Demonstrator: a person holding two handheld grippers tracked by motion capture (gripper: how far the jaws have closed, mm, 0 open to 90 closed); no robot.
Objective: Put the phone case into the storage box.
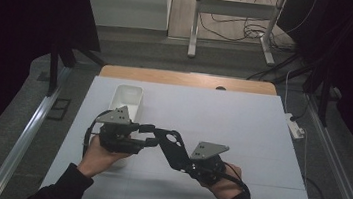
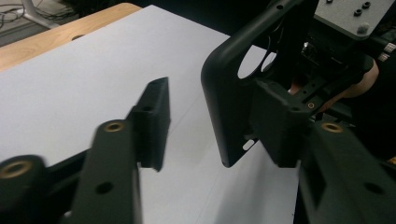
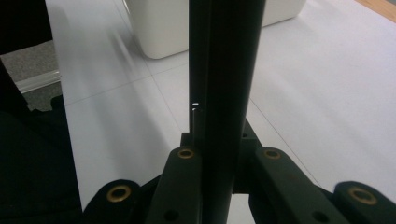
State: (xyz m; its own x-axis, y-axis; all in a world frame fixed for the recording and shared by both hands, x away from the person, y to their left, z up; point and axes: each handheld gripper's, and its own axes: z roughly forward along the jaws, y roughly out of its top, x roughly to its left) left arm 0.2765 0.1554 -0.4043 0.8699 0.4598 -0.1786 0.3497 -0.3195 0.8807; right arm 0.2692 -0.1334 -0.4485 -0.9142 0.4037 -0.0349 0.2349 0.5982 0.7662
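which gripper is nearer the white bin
Left. The left gripper sits just in front of the white bin, close to its near end. The right gripper, shut on the black phone case, is farther off to the right.

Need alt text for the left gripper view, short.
A black phone case with camera cutouts stands on edge between the left hand-held gripper's jaws, one pad against it, the other apart. Beyond it, the right hand-held gripper holds it over the white table cover.
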